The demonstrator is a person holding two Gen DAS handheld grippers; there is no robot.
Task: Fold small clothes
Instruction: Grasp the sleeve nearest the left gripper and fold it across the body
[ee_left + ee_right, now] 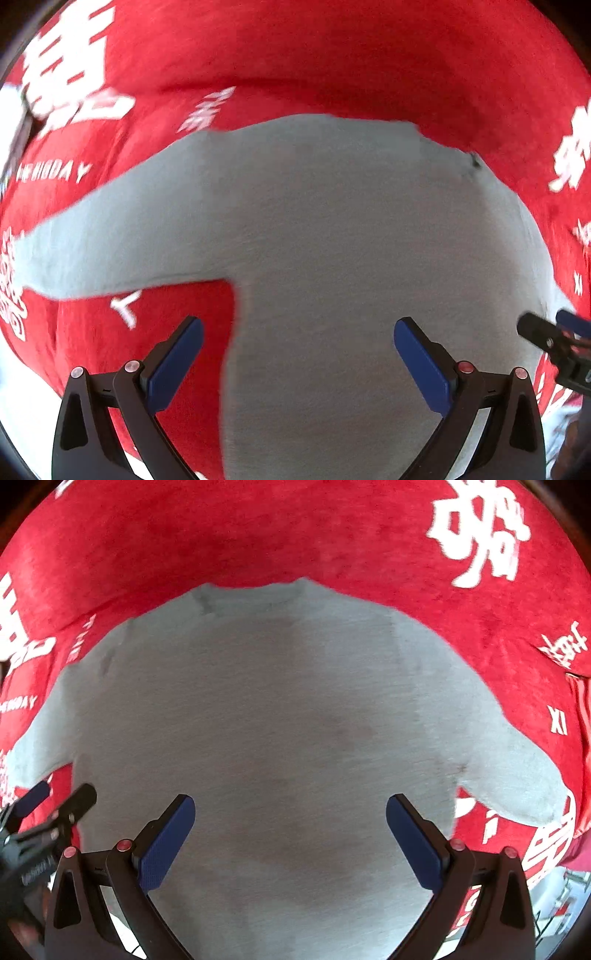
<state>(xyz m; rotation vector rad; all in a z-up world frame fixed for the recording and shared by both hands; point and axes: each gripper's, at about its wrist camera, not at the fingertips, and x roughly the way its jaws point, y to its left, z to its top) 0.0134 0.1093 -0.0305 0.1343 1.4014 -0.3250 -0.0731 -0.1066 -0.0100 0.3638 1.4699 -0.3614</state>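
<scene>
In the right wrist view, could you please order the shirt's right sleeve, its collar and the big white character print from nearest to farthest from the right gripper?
From the right gripper:
1. Right sleeve, low right.
2. Collar, top centre.
3. White character print, upper right on the red cloth.

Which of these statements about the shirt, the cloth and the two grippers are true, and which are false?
1. The grey shirt lies spread flat on a red cloth. True.
2. The left gripper is shut on a sleeve. False: it is open and holds nothing.
3. The red cloth has white print. True.
4. Both sleeves are folded over the chest. False: they stick out to the sides.
5. The right gripper is open. True.
</scene>
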